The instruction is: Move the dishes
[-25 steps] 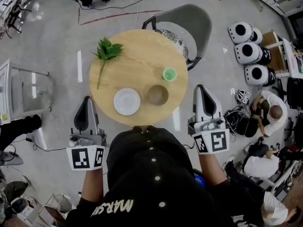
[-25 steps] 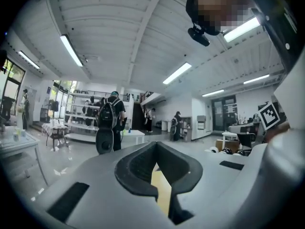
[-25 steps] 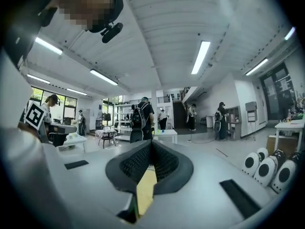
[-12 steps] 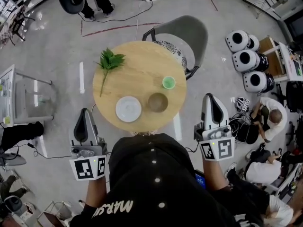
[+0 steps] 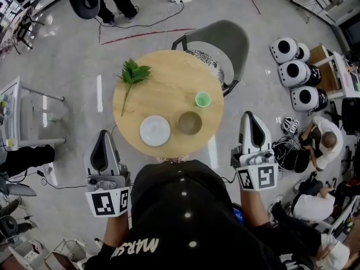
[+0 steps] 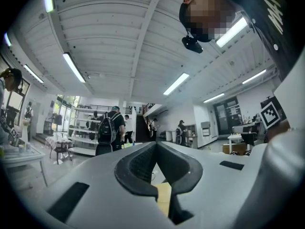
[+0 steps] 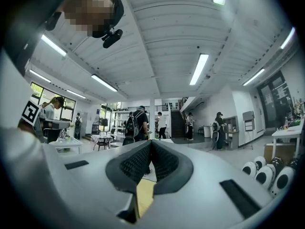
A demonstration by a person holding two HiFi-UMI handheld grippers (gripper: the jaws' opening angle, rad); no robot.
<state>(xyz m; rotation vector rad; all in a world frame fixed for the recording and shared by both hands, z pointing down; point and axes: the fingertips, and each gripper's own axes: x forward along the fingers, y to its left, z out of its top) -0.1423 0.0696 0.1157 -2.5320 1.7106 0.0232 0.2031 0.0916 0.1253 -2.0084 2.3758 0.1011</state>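
A: On the table [image 5: 169,91]?
B: Plate [image 5: 154,130] at near edge, just left of bowl [image 5: 190,122]; cup [image 5: 202,99] behind bowl, apart; leafy sprig [image 5: 134,72] far left.
A: Around it?
B: Chair [image 5: 219,35] behind; left gripper [image 5: 102,135] and right gripper [image 5: 251,117] flanking the near side, off the table.

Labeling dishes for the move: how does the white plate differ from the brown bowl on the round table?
The white plate is flat and looks wider. The brown bowl is deeper and narrower across. The plate lies to the left of the bowl in the head view. Both sit upright near the wooden table's near edge, close together but apart.
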